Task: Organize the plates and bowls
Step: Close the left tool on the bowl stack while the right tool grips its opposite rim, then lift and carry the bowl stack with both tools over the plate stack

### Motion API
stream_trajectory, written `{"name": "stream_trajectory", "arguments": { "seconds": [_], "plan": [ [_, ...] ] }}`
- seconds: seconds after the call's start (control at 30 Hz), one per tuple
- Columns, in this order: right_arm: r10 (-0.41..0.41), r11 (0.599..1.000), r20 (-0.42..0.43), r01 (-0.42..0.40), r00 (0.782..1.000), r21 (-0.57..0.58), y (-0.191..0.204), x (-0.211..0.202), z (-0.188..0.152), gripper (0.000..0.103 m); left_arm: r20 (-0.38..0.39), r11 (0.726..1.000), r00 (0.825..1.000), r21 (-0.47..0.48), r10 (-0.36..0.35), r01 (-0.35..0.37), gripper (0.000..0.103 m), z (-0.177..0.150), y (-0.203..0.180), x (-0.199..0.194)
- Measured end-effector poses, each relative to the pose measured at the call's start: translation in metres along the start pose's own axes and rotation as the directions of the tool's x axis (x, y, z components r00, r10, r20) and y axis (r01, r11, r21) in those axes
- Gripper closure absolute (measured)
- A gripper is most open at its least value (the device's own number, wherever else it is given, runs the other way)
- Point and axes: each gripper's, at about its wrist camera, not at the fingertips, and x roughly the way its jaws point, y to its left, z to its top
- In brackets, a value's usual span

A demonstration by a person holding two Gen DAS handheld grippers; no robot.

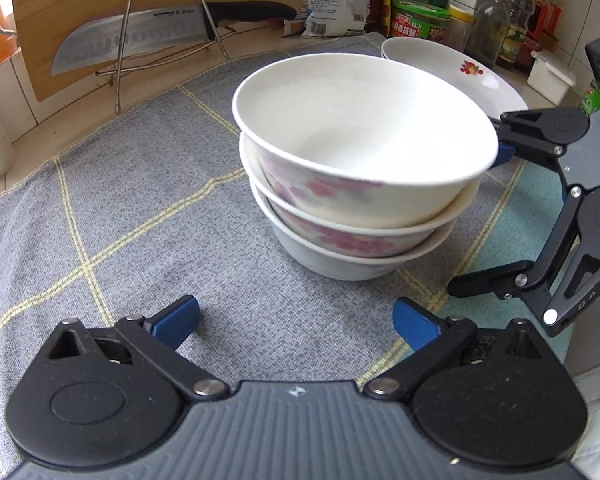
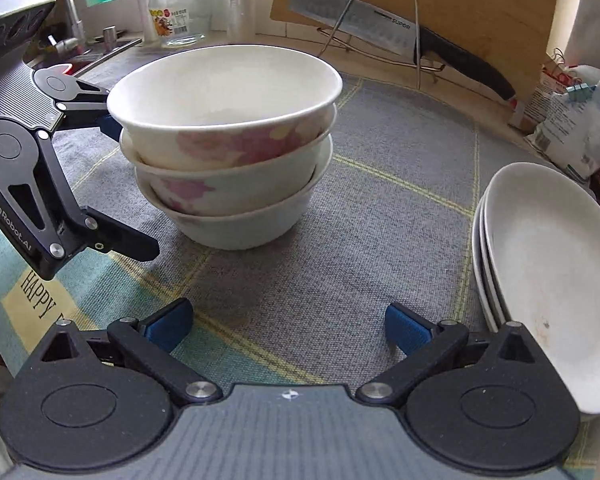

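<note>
From the left wrist, the left gripper (image 1: pixel 296 320) hangs released, jaws spread wide over the grey checked cloth (image 1: pixel 120 200), nothing between them. Ahead stands a stack of bowls (image 1: pixel 360 184), three nested, white with pink flowers, the top bowl (image 1: pixel 360 132) sitting tilted. The right gripper (image 1: pixel 496 216) appears at the right, beside the stack. Behind the bowls lie the plates (image 1: pixel 468 72), white with a small red motif.

From the right wrist, the right gripper (image 2: pixel 288 324) is likewise released and empty, the bowl stack far-left and the plates piled at the near right edge. Both piles look gathered; judging by the tilt, settling that top bowl may be what remains on the surface.
</note>
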Motion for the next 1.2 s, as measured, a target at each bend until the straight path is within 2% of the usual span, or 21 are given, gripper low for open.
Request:
{"name": "stream_trajectory", "arguments": {
  "seconds": [0.03, 0.27, 0.47, 0.6, 0.73, 0.9, 1.07, 1.2],
  "plan": [
    [0.012, 1.000, 0.005, -0.012, 1.000, -0.017, -0.001, -0.001, 0.000, 0.000, 0.018, 0.999, 1.000, 0.028, 0.015, -0.016, 0.000, -0.003, -0.005, 0.000],
    [0.052, 0.996, 0.078, -0.046, 0.996, -0.072, -0.003, -0.004, -0.010, 0.000, 0.063, 1.000, 0.998, 0.011, 0.015, -0.015, 0.000, -0.010, -0.002, -0.004],
    [0.066, 0.994, 0.043, -0.062, 0.997, -0.090, -0.005, 0.002, 0.004, 0.000, 0.075, 0.997, 0.997, 0.069, -0.030, 0.025, 0.000, -0.007, 0.000, -0.002],
    [0.063, 0.994, 0.014, -0.061, 0.998, -0.094, -0.003, 0.008, 0.014, 0.000, 0.072, 0.988, 0.994, 0.135, -0.083, 0.073, 0.001, -0.002, 0.005, 0.001],
    [0.047, 0.987, -0.010, -0.048, 0.999, -0.155, 0.003, 0.010, 0.026, 0.000, 0.069, 0.960, 0.984, 0.238, -0.165, 0.145, 0.002, 0.003, 0.007, 0.001],
    [0.049, 0.969, 0.003, -0.047, 0.999, -0.242, 0.010, 0.005, 0.040, 0.000, 0.068, 0.924, 0.967, 0.318, -0.245, 0.212, 0.004, 0.012, 0.012, -0.002],
    [0.094, 0.947, -0.012, -0.093, 0.996, -0.307, 0.011, 0.004, 0.050, 0.001, 0.065, 0.907, 0.958, 0.346, -0.281, 0.243, 0.020, 0.020, 0.019, 0.000],
    [0.124, 0.930, -0.024, -0.125, 0.992, -0.345, 0.011, 0.006, 0.056, 0.007, 0.044, 0.900, 0.952, 0.340, -0.303, 0.271, 0.024, 0.023, 0.023, 0.000]
  ]
}}
